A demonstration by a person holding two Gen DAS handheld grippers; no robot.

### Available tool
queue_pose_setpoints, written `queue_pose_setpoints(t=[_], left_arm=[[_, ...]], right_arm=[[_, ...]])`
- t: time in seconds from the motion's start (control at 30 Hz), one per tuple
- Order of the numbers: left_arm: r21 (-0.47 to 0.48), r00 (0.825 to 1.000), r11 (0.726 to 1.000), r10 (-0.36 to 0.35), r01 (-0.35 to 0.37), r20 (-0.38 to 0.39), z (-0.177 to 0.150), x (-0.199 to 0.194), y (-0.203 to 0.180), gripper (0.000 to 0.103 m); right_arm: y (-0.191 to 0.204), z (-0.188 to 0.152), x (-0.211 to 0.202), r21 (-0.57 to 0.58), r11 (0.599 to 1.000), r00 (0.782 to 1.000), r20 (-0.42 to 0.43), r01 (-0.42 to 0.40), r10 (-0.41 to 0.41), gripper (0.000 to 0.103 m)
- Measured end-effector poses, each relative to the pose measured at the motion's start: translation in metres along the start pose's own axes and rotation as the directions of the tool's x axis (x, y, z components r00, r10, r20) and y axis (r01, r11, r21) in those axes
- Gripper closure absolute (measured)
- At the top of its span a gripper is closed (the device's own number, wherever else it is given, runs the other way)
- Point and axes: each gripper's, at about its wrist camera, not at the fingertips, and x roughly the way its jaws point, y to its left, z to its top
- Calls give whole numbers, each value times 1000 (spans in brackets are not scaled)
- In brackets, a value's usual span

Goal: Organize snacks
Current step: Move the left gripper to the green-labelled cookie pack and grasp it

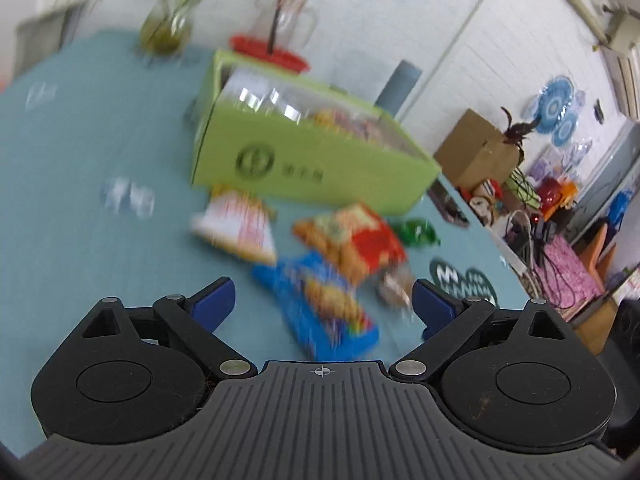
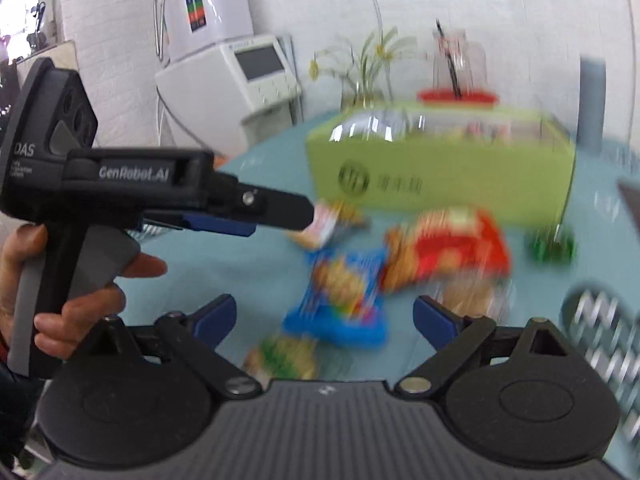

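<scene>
A lime-green box (image 1: 304, 160) with several packets inside stands on the teal tablecloth (image 1: 80, 240). In front of it lie loose snacks: a white-and-red packet (image 1: 240, 228), a red-orange packet (image 1: 352, 240), a blue packet (image 1: 320, 308) and a green wrapped sweet (image 1: 416, 232). My left gripper (image 1: 322, 286) hangs open above the blue packet, holding nothing. My right gripper (image 2: 324, 304) is open too, over the blue packet (image 2: 340, 296), with a green-yellow packet (image 2: 284, 356) just below it. The right wrist view shows the left gripper (image 2: 304, 214) from the side, held by a hand (image 2: 80, 308). Both views are blurred.
Behind the box stand a glass vase with a plant (image 1: 164, 28) and a glass jug (image 1: 284, 16) on a red tray (image 1: 268, 50). A dark patterned coaster (image 1: 460, 280) lies near the table's right edge. Clear wrappers (image 1: 128, 198) lie to the left. A white machine (image 2: 228, 72) stands beyond the table.
</scene>
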Motion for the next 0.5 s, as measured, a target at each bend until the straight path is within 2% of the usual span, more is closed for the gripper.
queue_pose_setpoints(t=[0.07,0.17,0.23,0.3,0.33,0.43,0.5], left_arm=[[-26,999,999,-21,20,-36,-17,-5,2,21],[5,997,999,-32,32,-67,-31,-8,-2,25],[21,994,999,-46,48,-97,-34,-4,-6,42],[30,986,995,-93,98,-139,-38,-2,-8,46],[32,980,992,-112,118,-162,-41,-1,-9,48],[74,981,991,-98,112,-168,-49,-4,-19,48],[83,976,988,-114,131,-183,-55,-7,-24,47]], right_arm=[[9,-16,-2,15,1000,1000,-7,0,0,9],[17,-23,2,18,1000,1000,-14,-13,13,9],[23,-21,9,-2,999,999,-33,-39,39,9],[31,-21,12,-43,997,997,-44,-63,61,9],[35,-21,13,-59,996,997,-48,-65,63,8],[41,-24,12,-99,994,998,-58,-41,35,8],[37,-27,7,-94,995,998,-56,-29,24,8]])
